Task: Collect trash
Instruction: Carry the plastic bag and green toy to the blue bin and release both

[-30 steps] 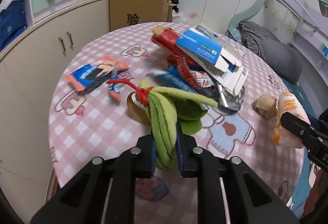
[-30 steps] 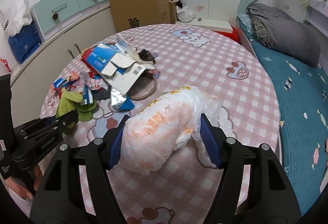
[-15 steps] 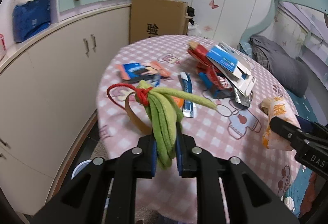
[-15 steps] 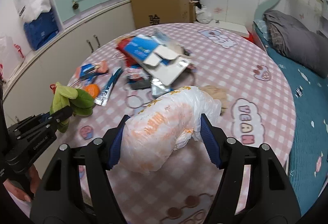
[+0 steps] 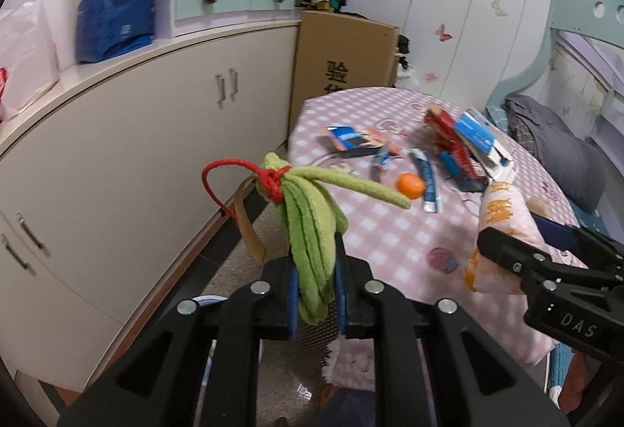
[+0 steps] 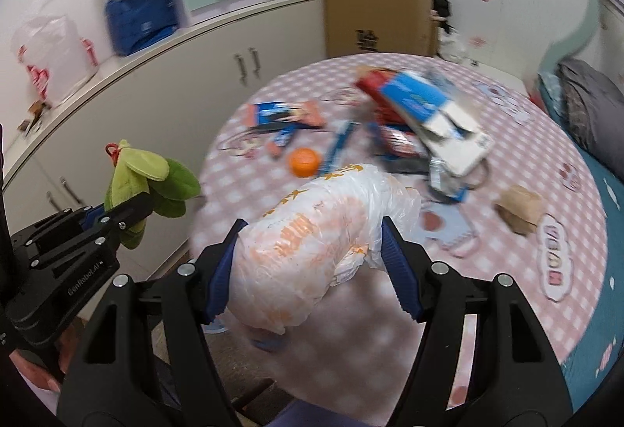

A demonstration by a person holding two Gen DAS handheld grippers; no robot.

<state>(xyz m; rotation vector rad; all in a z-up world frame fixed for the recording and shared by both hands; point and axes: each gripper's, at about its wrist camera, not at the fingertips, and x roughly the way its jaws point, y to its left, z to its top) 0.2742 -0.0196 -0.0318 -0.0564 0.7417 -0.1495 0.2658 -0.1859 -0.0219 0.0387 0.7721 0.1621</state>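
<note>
While both grippers hung off edge of round pink-checked table (image 5: 390,232), step in hand looked like carry-off to bin. Table held leftover trash: blue-and-white cardboard box (image 6: 436,111), blue-orange snack wrapper (image 5: 351,140), small orange fruit (image 6: 303,162), crumpled brown paper (image 6: 520,208). Right gripper (image 6: 312,267) stood wide, jaws pressed on crumpled white-orange plastic bag (image 6: 312,235). Left gripper (image 5: 316,294) nearly closed, pinching green felt leaf bundle tied with red cord (image 5: 312,232). Bin not clearly seen. Next move likely: find bin, release both, return for rest.
</note>
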